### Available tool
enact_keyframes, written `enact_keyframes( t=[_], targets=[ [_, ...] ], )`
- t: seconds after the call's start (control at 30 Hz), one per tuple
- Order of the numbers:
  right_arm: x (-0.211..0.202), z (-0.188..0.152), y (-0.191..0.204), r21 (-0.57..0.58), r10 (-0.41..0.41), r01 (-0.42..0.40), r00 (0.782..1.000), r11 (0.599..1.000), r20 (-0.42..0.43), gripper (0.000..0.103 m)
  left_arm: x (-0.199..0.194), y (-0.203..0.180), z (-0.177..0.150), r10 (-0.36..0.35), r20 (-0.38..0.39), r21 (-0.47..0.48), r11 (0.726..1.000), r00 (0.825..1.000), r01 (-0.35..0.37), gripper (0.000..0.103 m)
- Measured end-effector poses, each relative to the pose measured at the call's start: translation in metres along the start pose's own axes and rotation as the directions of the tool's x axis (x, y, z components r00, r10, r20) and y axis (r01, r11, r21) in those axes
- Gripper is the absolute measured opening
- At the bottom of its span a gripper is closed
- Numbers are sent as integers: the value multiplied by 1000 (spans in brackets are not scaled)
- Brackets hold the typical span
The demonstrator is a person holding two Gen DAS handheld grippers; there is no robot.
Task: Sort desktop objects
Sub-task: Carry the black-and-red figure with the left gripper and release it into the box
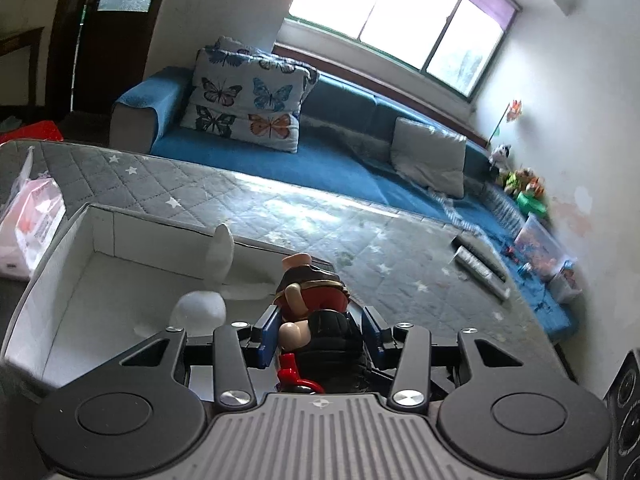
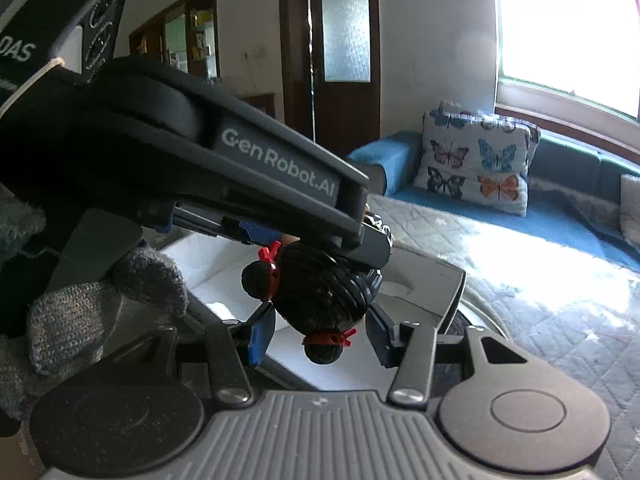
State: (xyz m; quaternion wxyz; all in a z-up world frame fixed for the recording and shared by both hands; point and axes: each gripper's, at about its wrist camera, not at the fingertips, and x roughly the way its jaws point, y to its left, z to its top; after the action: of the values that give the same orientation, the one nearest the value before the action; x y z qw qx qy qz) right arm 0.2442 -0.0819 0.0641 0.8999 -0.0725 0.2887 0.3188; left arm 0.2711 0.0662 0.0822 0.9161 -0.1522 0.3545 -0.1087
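Observation:
A toy figure point(image 1: 316, 312) with black hair buns, red hair ties and a red top sits between the blue pads of my left gripper point(image 1: 320, 334), which is shut on it above the white box point(image 1: 60, 280). In the right wrist view the same figure point(image 2: 316, 292) hangs head-down under the left gripper's black body point(image 2: 280, 172). My right gripper point(image 2: 318, 338) is open; its blue pads point(image 2: 260, 336) stand on either side of the figure's head with a gap on each side. White moulded shapes point(image 1: 202, 312) sit inside the box.
The box stands on a grey quilted table cover point(image 1: 300, 220). A pink-and-white packet point(image 1: 32, 228) lies at the left. Remote-like bars point(image 1: 480, 264) lie at the far right. A blue sofa point(image 1: 340, 140) with butterfly cushions runs behind. A speaker point(image 1: 628, 412) stands at right.

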Motion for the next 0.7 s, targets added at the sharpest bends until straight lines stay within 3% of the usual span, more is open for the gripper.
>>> enact_keyframes(
  t=[0.33,0.7],
  targets=[
    [50,-6,-16,34,8,-5,994,999,-108,50,46,32,0,-34,-91,-75,997,995,27,47],
    [74,-11,-16,30,-1,7,980,1000,-200,51,70,50,-4,-31,-151,-125,992,988,12,47]
  ],
)
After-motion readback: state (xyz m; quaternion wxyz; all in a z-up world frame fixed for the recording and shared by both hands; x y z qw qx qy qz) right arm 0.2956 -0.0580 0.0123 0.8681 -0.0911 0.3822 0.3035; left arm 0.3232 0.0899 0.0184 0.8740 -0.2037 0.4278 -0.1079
